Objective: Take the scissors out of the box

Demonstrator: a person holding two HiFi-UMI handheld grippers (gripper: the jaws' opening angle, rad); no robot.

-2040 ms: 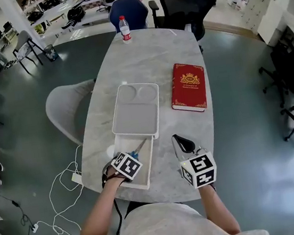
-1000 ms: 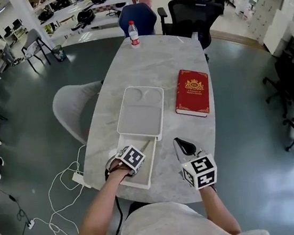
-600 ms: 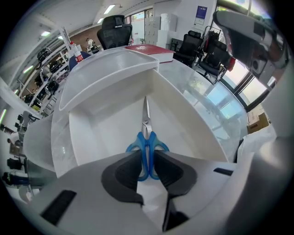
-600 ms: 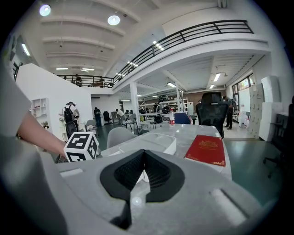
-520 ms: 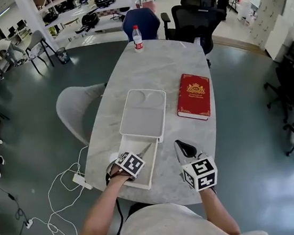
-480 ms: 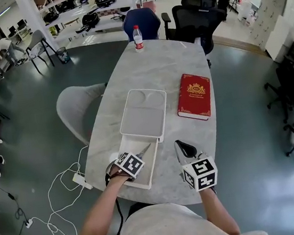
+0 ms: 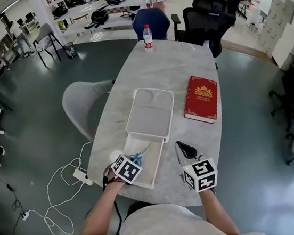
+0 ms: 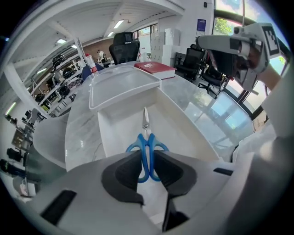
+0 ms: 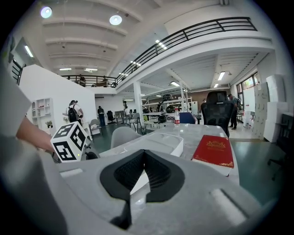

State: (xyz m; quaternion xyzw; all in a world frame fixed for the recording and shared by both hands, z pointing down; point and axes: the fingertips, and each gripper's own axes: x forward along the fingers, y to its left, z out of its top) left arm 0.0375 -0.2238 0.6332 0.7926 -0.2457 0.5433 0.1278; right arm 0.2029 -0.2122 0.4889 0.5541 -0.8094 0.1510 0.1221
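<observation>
At the table's (image 7: 154, 67) near edge, the left gripper (image 8: 148, 155) pinches the scissors (image 8: 145, 123) by their blue handles, inside the box (image 8: 186, 126). Best lift straight up, keeping the blades clear of the walls and the lid (image 8: 124, 85) across the far end. The right gripper (image 9: 144, 155) hovers closed and empty. Beyond lie a book (image 7: 204, 97) and a bottle (image 7: 147, 37).

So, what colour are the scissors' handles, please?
Blue; the scissors show best in the left gripper view.

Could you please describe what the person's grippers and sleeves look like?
Both the left gripper and right gripper have pale grey bodies with black pads. Each carries a white cube with black square markers. The person wears a cream short-sleeved top.
</observation>
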